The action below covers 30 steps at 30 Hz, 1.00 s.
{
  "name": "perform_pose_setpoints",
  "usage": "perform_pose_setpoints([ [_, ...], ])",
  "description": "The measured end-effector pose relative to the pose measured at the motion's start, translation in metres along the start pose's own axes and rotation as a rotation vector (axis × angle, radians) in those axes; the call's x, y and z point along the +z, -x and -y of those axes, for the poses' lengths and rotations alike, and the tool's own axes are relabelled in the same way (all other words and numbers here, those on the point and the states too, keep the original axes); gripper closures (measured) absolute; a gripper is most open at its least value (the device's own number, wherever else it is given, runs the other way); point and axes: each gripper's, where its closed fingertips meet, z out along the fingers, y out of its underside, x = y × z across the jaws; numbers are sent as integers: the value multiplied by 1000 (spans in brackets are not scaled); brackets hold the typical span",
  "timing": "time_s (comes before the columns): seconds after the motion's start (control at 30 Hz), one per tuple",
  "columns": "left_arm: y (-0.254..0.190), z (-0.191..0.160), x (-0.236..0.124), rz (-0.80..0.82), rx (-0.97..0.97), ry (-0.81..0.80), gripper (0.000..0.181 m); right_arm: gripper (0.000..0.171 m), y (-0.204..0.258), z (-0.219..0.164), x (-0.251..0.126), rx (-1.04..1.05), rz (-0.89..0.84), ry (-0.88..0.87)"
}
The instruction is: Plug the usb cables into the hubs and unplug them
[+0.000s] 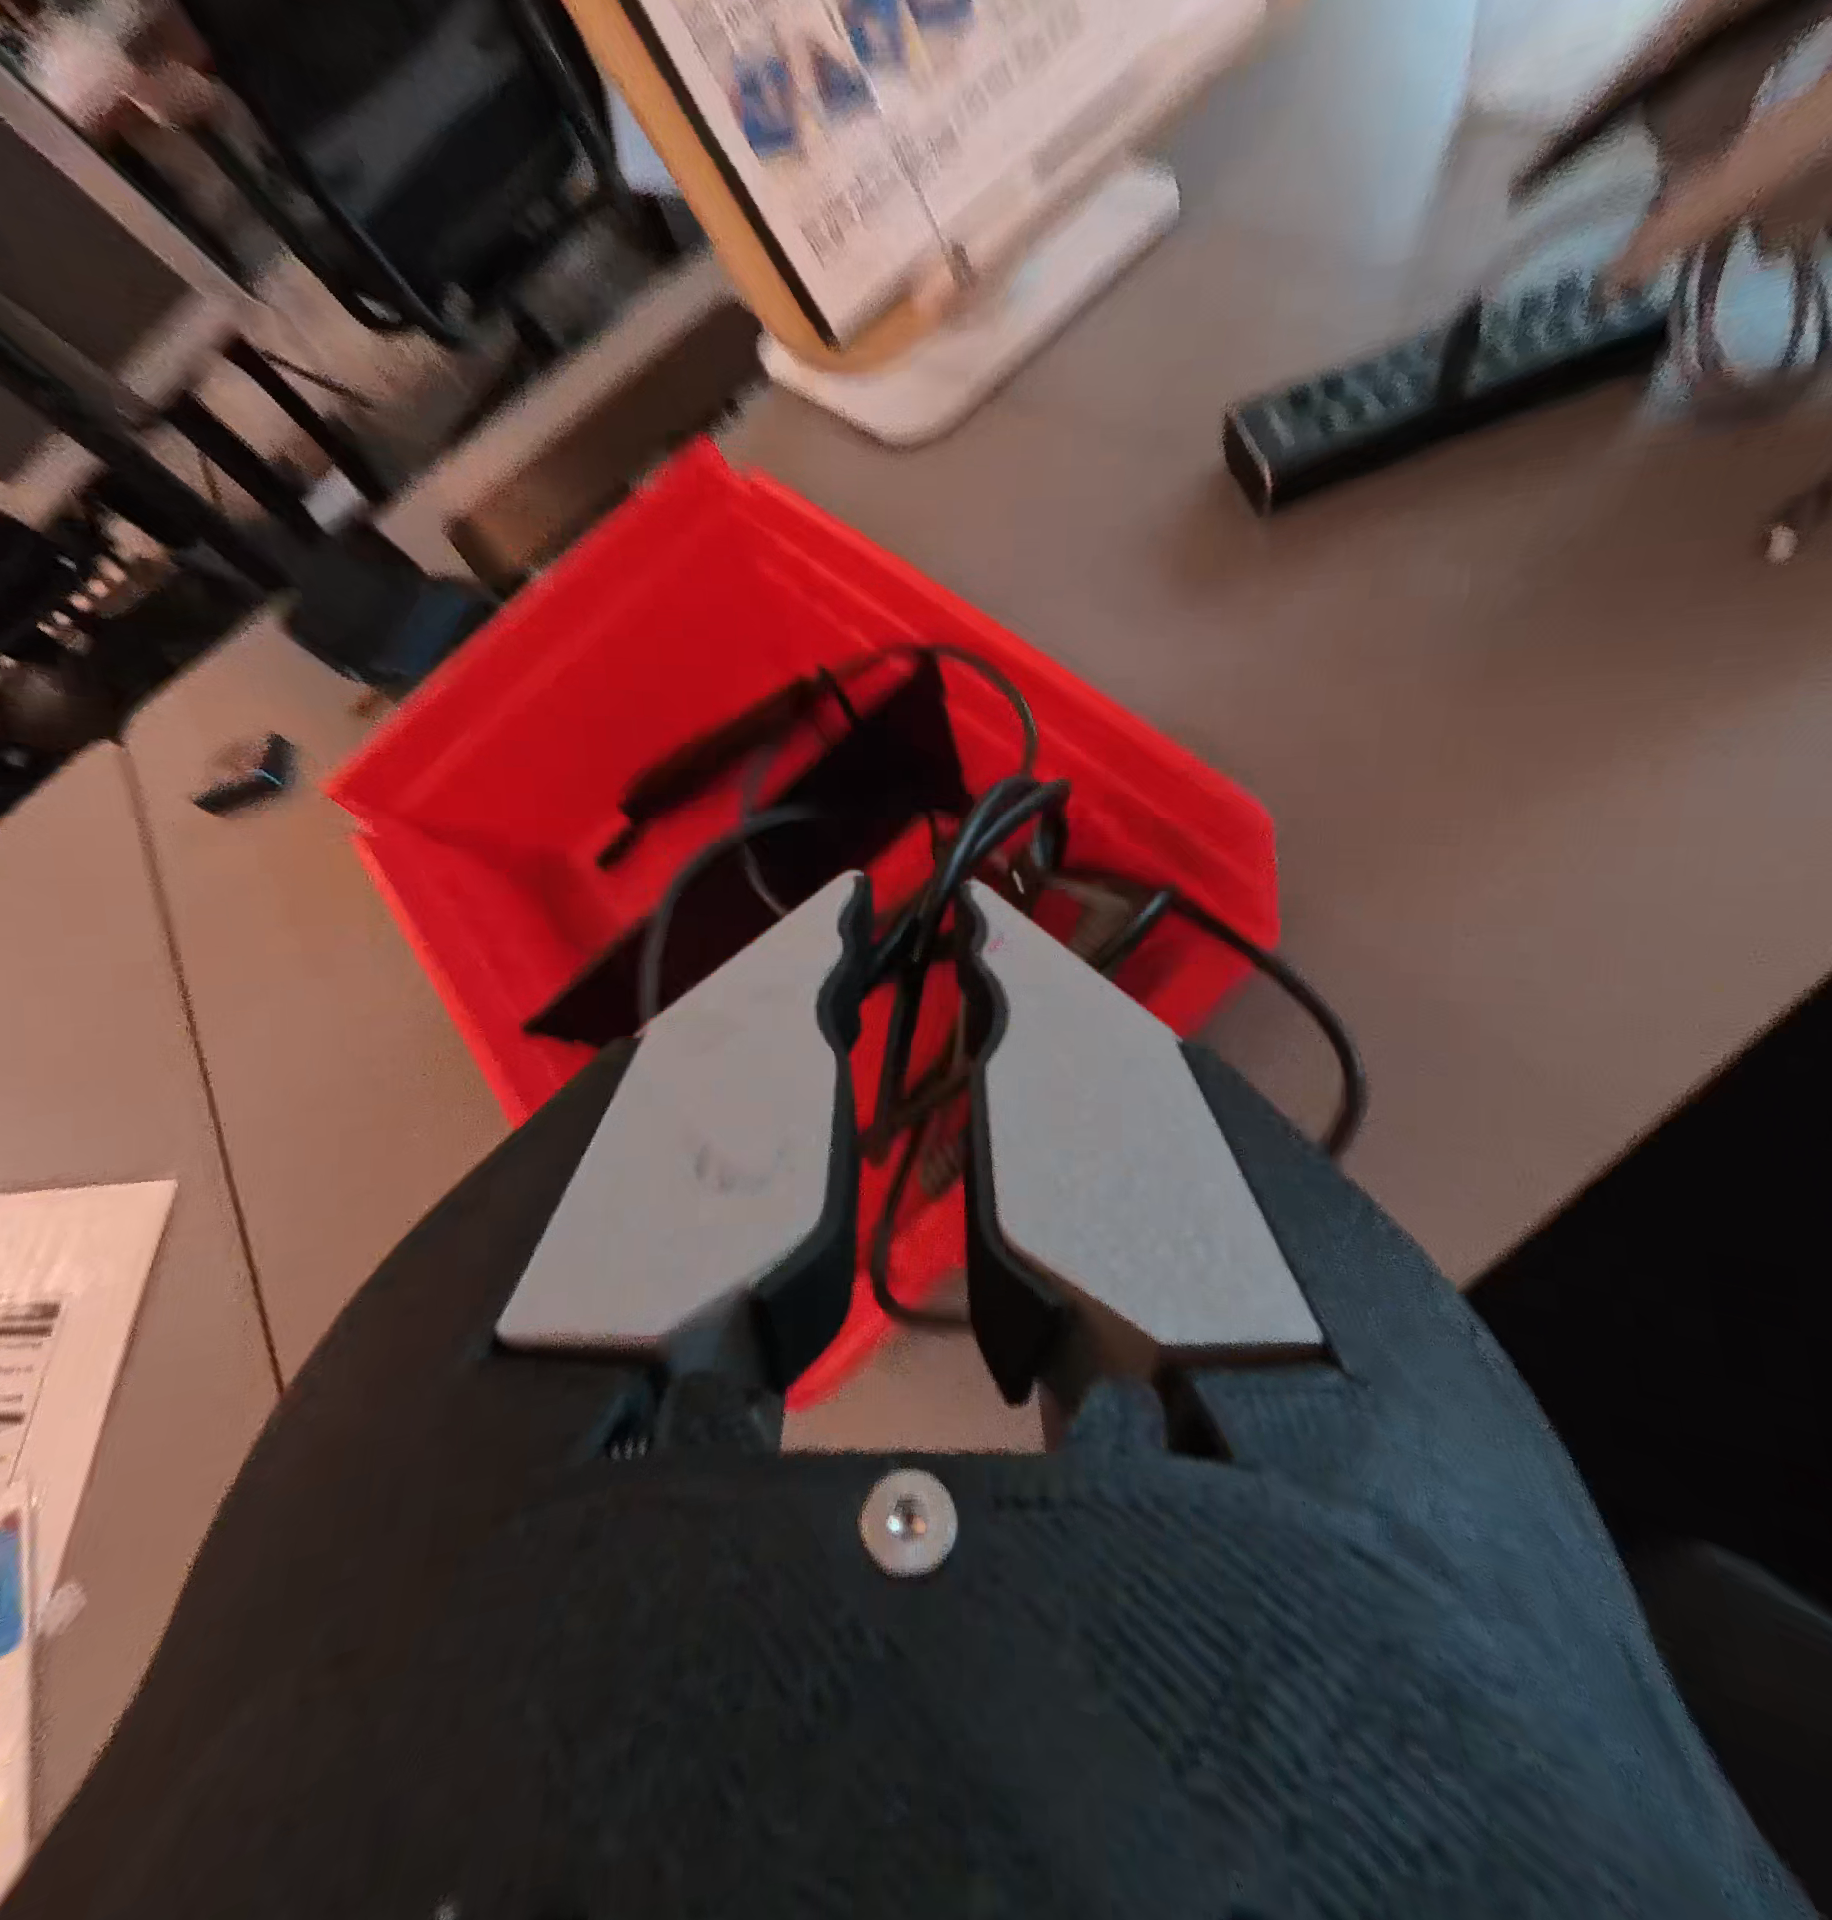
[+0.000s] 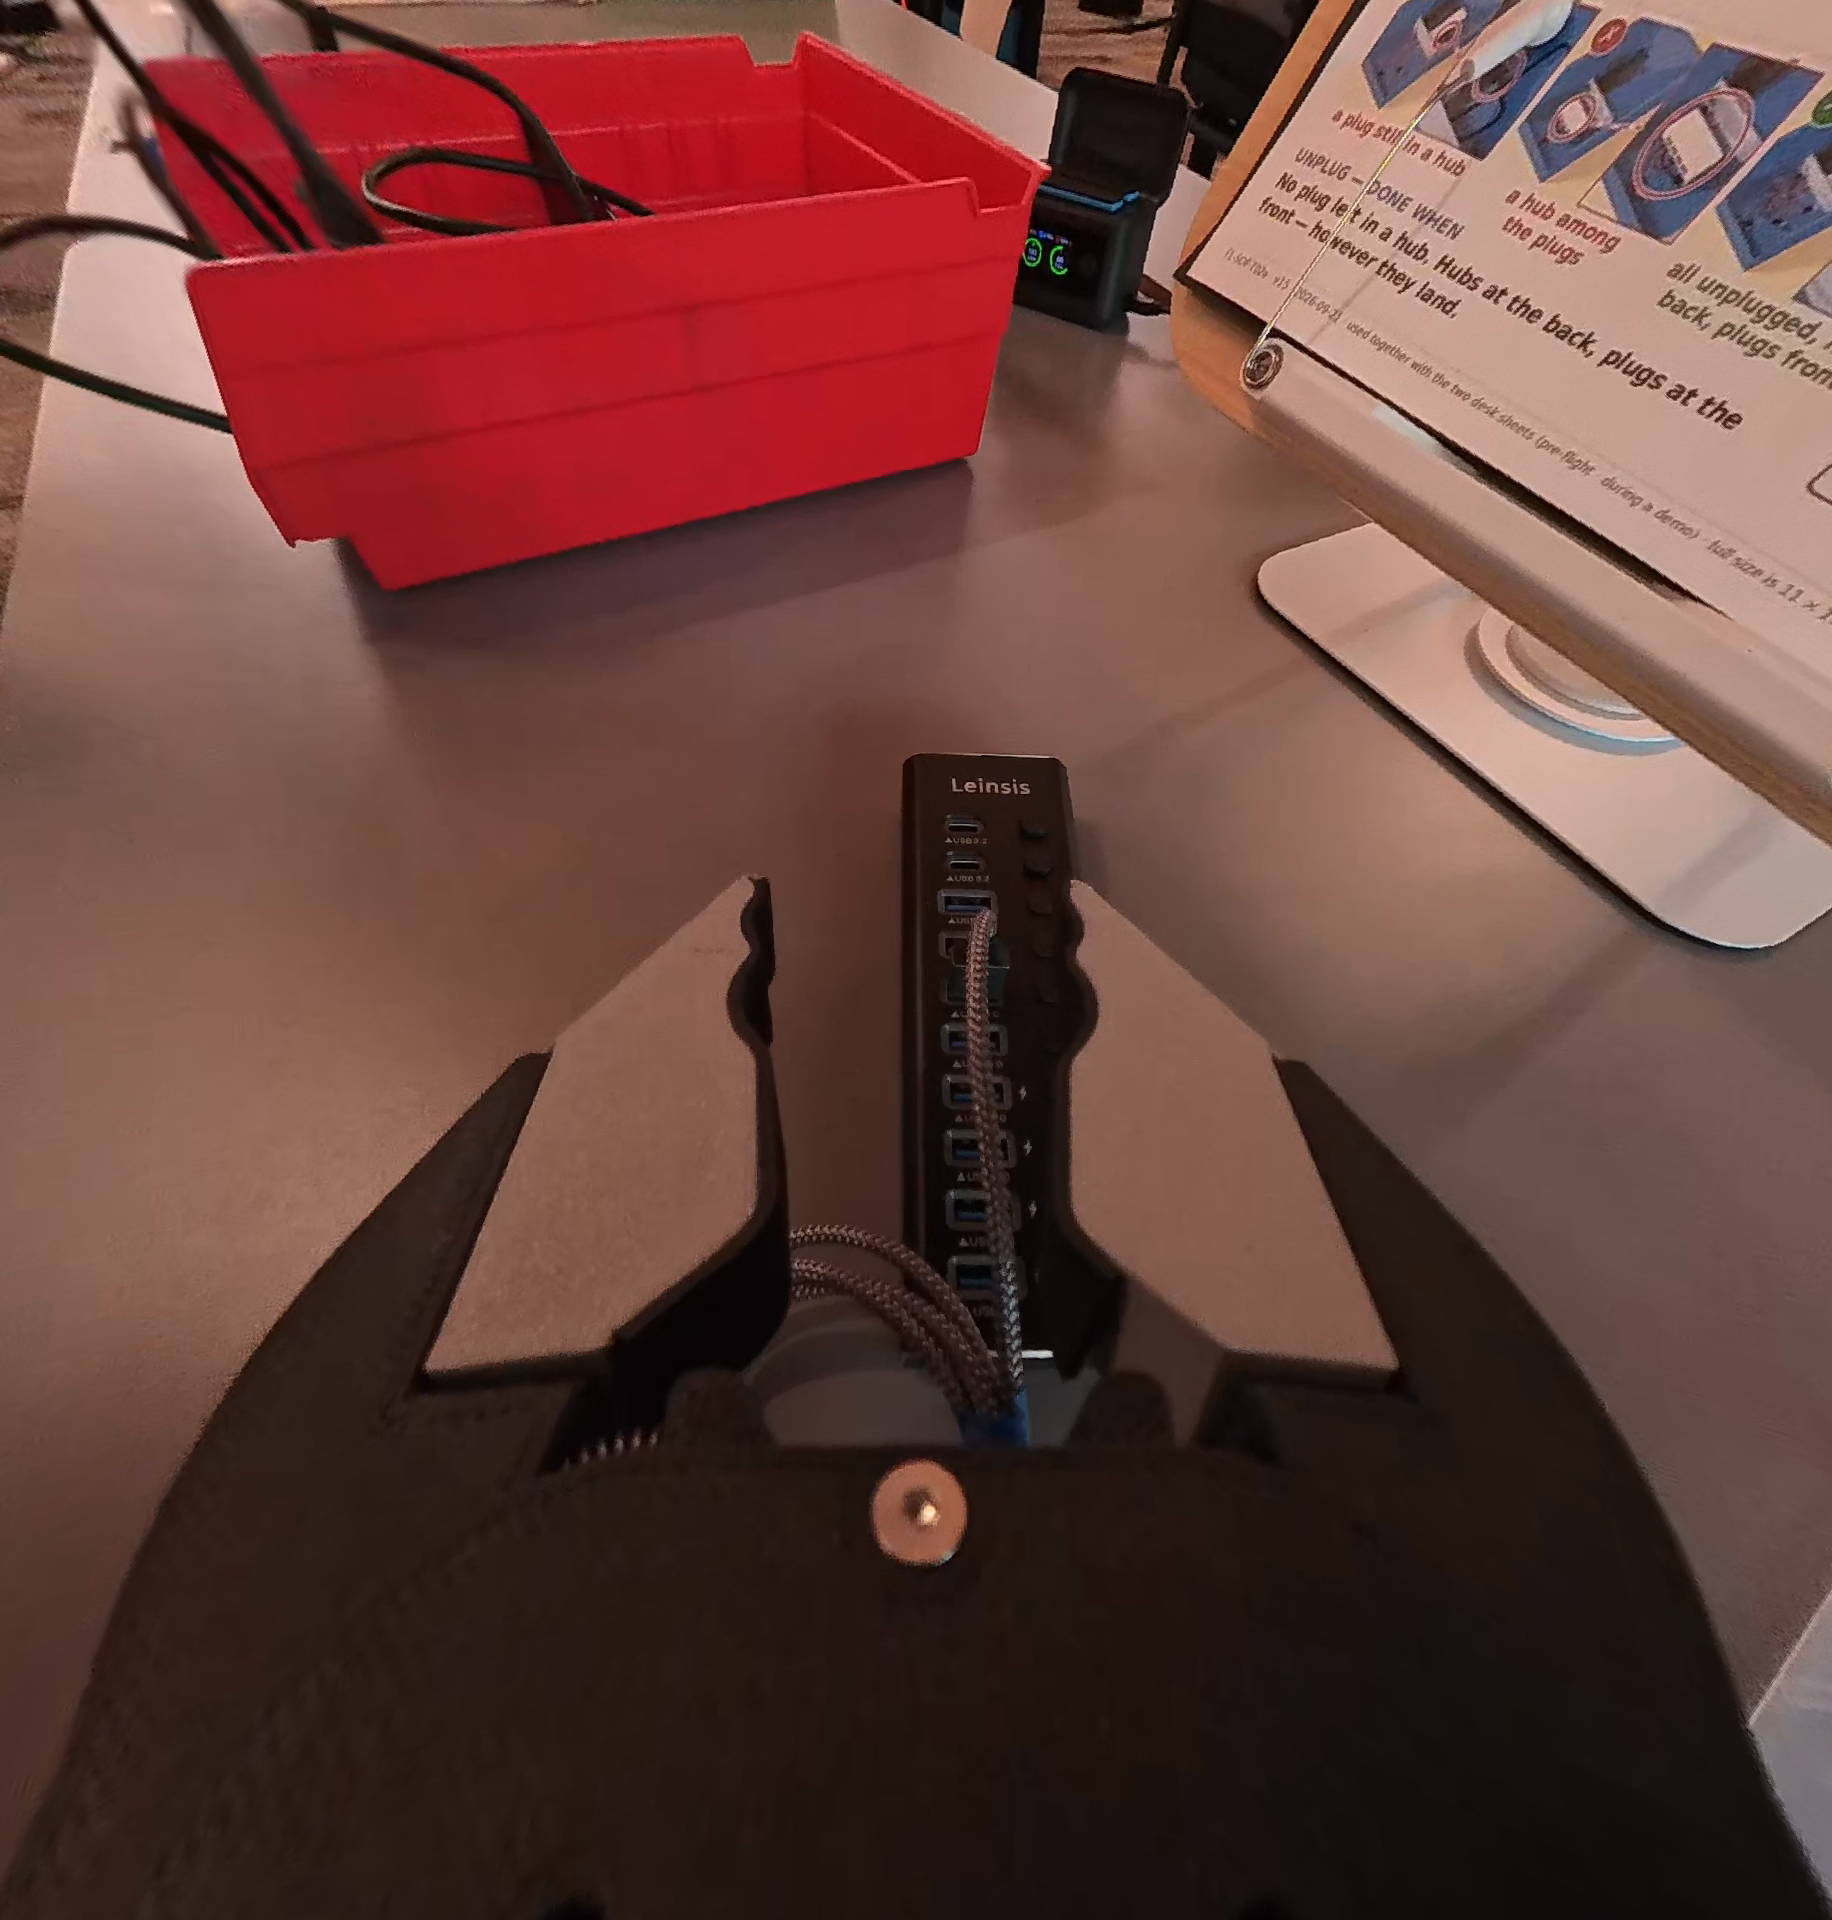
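1. The left gripper point(image 1: 917, 935) is nearly closed, pinching thin black cables point(image 1: 995, 821) above the red bin point(image 1: 683, 623).
2. The right gripper point(image 2: 917, 914) stands wide apart, gripping nothing; the black USB hub point(image 2: 985, 790) lies between its fingers, a braided cable point(image 2: 979, 1039) trailing across its ports.
3. The hub sits on the grey table point(image 2: 476, 779), nearer than the red bin.

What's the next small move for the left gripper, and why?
Probably lift: the left gripper looks nearly shut on thin black cables above the red bin, with loops trailing inside. Raising them clear should let one plug be singled out for the hub.
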Motion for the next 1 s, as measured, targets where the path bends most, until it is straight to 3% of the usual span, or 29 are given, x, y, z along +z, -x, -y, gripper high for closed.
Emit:
perform_pose_setpoints([
  [0.03,7,14,-5,0,-29,-59,168,121,0,0,0,-1,-1,2],
  [0.13,29,32,-4,2,-140,-115,169,121,0,-1,0,-2,0,4],
  [0.23,60,42,-7,138,-148,-137,169,121,1,0,0,-3,2,4],
  [0.33,55,59,-8,79,-191,-226,172,122,2,0,0,-9,1,6],
  [0.47,60,47,-4,105,-217,-182,171,121,3,-1,1,-12,5,15],
  [0.67,75,11,5,48,-544,-135,166,121,4,-7,4,-15,2,45],
  [0.8,65,-6,11,49,-546,-82,150,121,3,-9,6,-10,1,56],
  [1.0,37,-9,10,45,-497,-88,141,121,2,-13,8,0,3,70],
])
